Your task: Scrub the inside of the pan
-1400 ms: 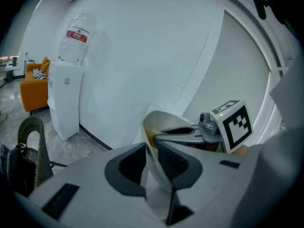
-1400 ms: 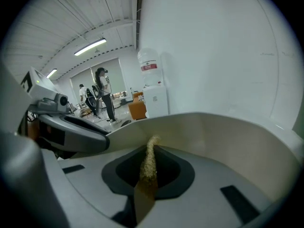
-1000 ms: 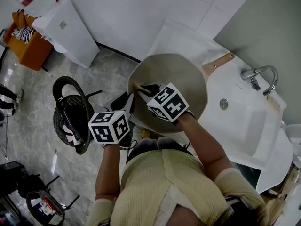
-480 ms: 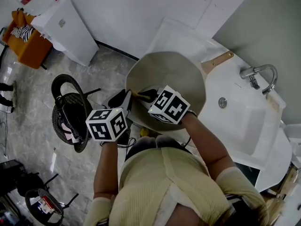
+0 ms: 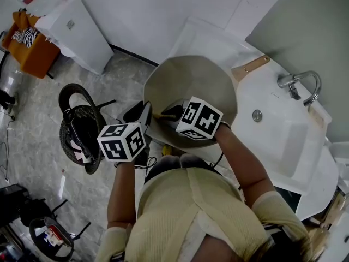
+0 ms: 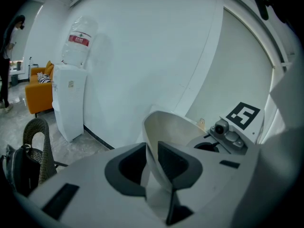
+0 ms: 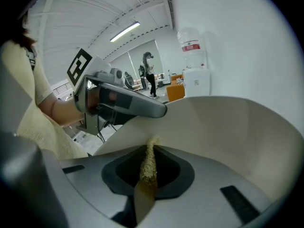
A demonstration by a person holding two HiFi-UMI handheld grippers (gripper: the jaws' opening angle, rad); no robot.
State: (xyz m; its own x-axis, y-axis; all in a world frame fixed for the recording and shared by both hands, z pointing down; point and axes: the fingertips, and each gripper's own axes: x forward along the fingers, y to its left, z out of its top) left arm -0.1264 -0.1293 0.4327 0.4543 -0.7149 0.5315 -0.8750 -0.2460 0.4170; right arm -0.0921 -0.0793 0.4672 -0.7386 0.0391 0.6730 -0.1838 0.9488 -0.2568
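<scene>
left gripper (image 6: 153,163): clamped on the pan (image 5: 191,86) at its near rim, the thin wall pinched between my pads; that's my only hold on it
right gripper (image 7: 148,169): shut on the scrub pad (image 7: 148,158), held on edge; its frayed tip sits against the inner wall just inside the rim
pan's place: tilted up at the counter (image 5: 215,40) near corner; wooden handle (image 5: 252,67) aimed toward the faucet (image 5: 299,83); whether the base rests on the counter I can't tell
risk, slip: the rim grip is narrow; a hard shove from the pad could lever the pan out of my left pads (and that looks like floor (image 5: 125,75) under the near rim, not counter)
risk, scrape: little pad shows past the jaws; press too deep and I'd guess plastic rubs the coating
room: open bowl ahead and toward the handle; left gripper crowds the near rim; sink (image 5: 283,141) well apart
</scene>
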